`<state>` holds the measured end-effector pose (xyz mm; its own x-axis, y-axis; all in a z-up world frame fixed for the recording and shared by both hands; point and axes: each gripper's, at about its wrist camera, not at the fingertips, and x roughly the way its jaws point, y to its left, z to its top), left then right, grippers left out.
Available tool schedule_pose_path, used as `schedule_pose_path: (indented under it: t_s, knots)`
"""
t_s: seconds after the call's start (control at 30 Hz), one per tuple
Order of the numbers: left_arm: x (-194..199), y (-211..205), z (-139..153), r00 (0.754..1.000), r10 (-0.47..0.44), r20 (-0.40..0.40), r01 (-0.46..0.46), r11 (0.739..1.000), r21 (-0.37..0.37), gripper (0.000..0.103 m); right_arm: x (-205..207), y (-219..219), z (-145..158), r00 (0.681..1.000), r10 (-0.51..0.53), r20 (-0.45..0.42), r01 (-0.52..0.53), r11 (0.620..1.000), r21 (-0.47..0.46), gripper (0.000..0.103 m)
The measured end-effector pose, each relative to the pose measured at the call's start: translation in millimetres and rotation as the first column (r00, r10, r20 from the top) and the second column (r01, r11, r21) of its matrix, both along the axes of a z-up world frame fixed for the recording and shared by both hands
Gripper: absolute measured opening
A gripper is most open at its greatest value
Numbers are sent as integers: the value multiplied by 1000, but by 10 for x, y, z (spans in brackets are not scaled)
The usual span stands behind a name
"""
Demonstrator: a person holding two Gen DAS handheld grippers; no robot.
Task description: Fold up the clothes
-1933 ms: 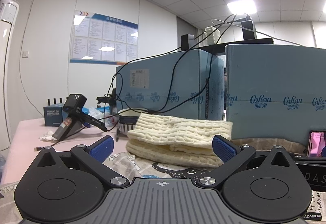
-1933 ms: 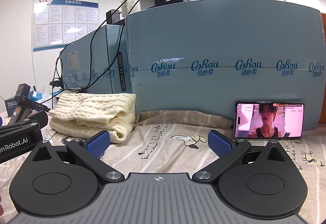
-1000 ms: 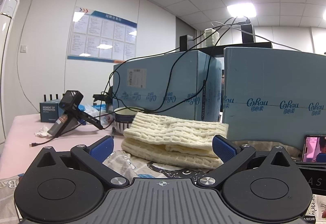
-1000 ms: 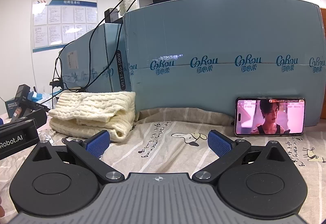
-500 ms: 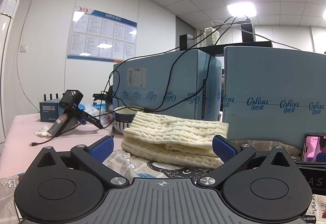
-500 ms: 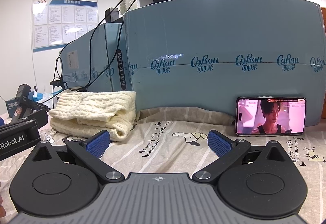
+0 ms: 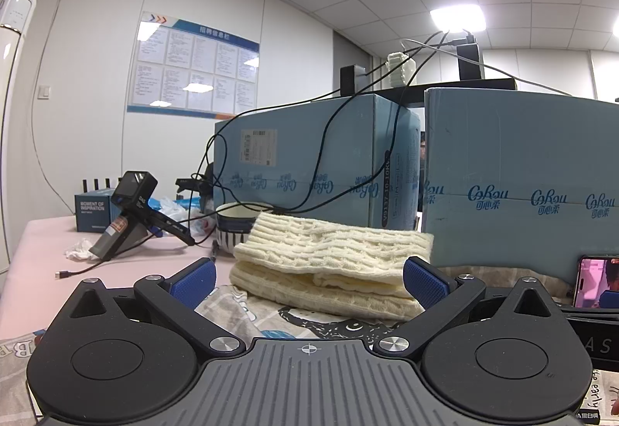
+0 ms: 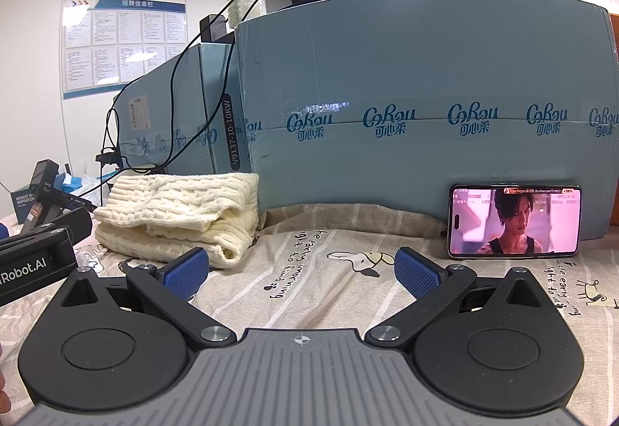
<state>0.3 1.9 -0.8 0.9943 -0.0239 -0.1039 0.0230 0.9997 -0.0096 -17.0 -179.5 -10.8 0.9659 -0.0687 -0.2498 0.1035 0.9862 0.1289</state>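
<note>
Sweater [image 7: 329, 263], cream cable-knit and folded into a stack, lies on the printed cloth [image 8: 309, 271] over the tabletop, against the blue cartons [image 8: 425, 124]. My left hand-held gripper [image 7: 308, 281] is spread wide and empty just before it. My right hand-held gripper [image 8: 300, 270] is spread too, empty, facing bare cloth beside a phone [image 8: 514, 221].
</note>
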Motion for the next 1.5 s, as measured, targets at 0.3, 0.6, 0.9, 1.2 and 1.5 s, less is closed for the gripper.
schedule_pose_path:
  t_s: [0.3,0.6,0.9,1.2,1.5]
  knots:
    - [0,1,0,1000,0,0,0,1000,0,103,0,4,-3,1000,1,1,-1,1000,-1,103]
    - [12,9,-1,1000,-2,-7,2,1000,-5,103,-13,6,4,1000,-5,11,5,1000,-2,103]
    - [-29,79,39,1000,-19,13,20,999,-46,103,-34,11,12,999,-15,30,15,1000,-5,103]
    - [-72,184,76,999,-38,21,40,993,-111,103,-131,82,39,996,-54,67,56,998,-33,103]
    - [-121,296,110,997,-63,45,70,981,-182,103,-323,174,136,993,-80,90,85,995,-50,103]
